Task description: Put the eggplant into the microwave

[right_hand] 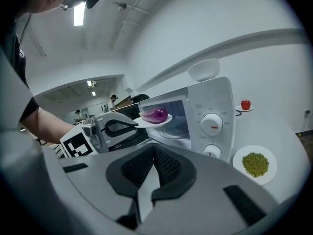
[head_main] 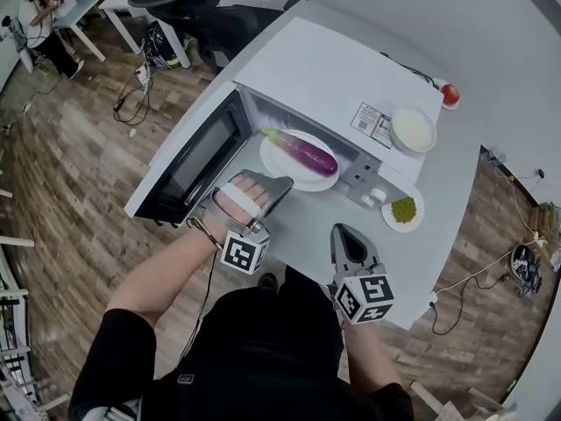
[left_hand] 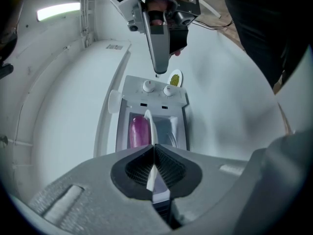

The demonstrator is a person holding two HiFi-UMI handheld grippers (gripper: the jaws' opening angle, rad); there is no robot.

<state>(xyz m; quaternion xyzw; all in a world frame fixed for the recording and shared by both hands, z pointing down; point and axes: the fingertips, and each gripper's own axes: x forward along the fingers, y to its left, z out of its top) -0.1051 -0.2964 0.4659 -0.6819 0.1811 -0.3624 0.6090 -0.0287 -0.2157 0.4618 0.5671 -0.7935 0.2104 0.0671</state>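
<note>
At the microwave mouth, left claw pinching the plate, right claw closed empty, we should slide the eggplant in level.

Your left gripper reaches forward, tilted slightly down, with its jaws pressed onto the rim of the plate. Your left hand is wrapped around its handle, and your bare left forearm stretches out behind it. Your right gripper sits closer to your body and points the same way, jaws together with nothing between them.
</note>
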